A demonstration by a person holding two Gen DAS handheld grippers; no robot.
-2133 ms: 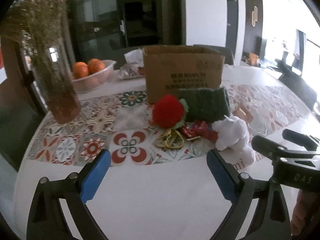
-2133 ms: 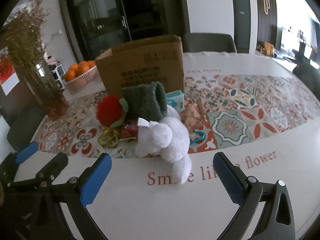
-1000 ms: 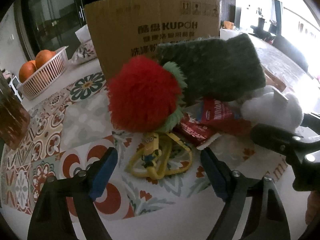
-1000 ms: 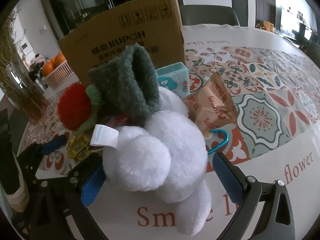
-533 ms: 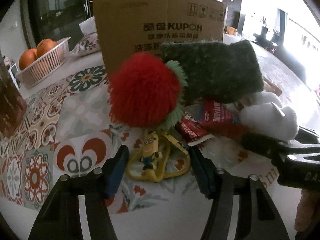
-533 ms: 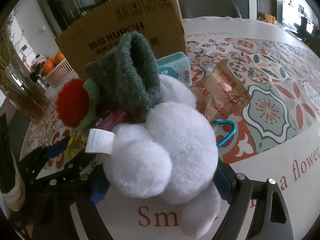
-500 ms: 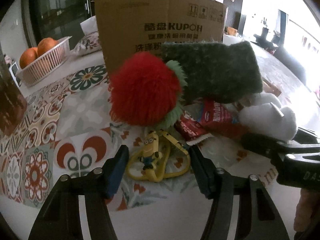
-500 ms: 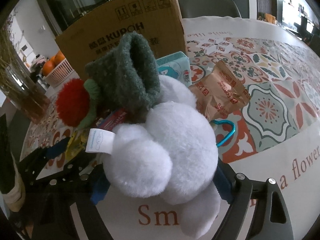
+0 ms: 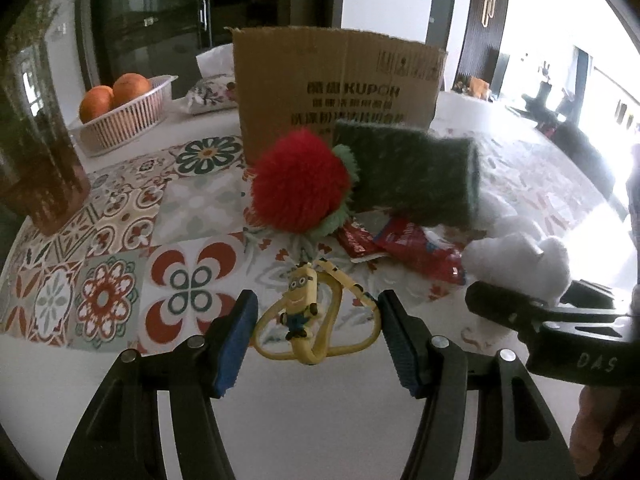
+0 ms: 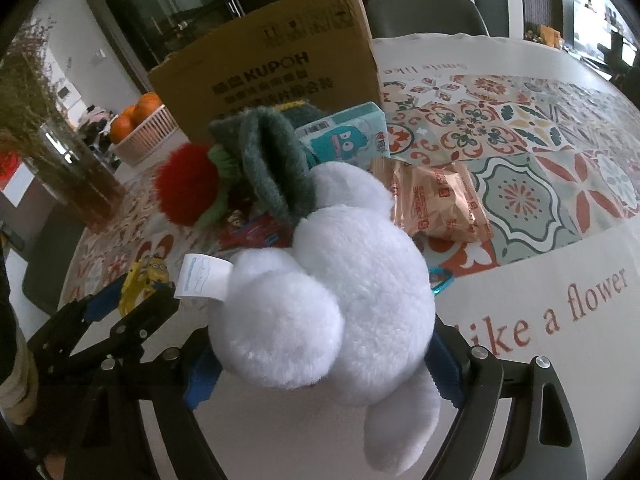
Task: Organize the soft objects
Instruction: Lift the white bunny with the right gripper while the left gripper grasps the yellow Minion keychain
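Since half a second ago we have drawn both grippers back a little, so the pile sits farther off in the left wrist view, and the white plush toy (image 10: pixel 340 300) has come up with our right gripper (image 10: pixel 320 364). Going from largest down: our bench (image 9: pixel 304 432) wears a patterned tile cloth, and the cardboard box (image 9: pixel 340 88) stands upright on it behind the pile. Just in front of the box lies the dark green knitted piece (image 9: pixel 412 176), with the red pompom toy (image 9: pixel 300 188) touching its left side. The white plush toy fills the right wrist view, squeezed between the right jaws, which are closed on its body; its paper tag (image 10: pixel 204 278) sticks out to the left. Beside it lie a copper snack packet (image 10: pixel 436 204) and a teal tissue pack (image 10: pixel 344 136). Red wrappers (image 9: pixel 400 244) lie under the green knit. Our left gripper (image 9: pixel 316 340) holds its jaws partly closed around the yellow minion keyring (image 9: pixel 312 316); we cannot tell whether the pads touch it. A basket of oranges (image 9: pixel 120 108) sits well apart at the far left.
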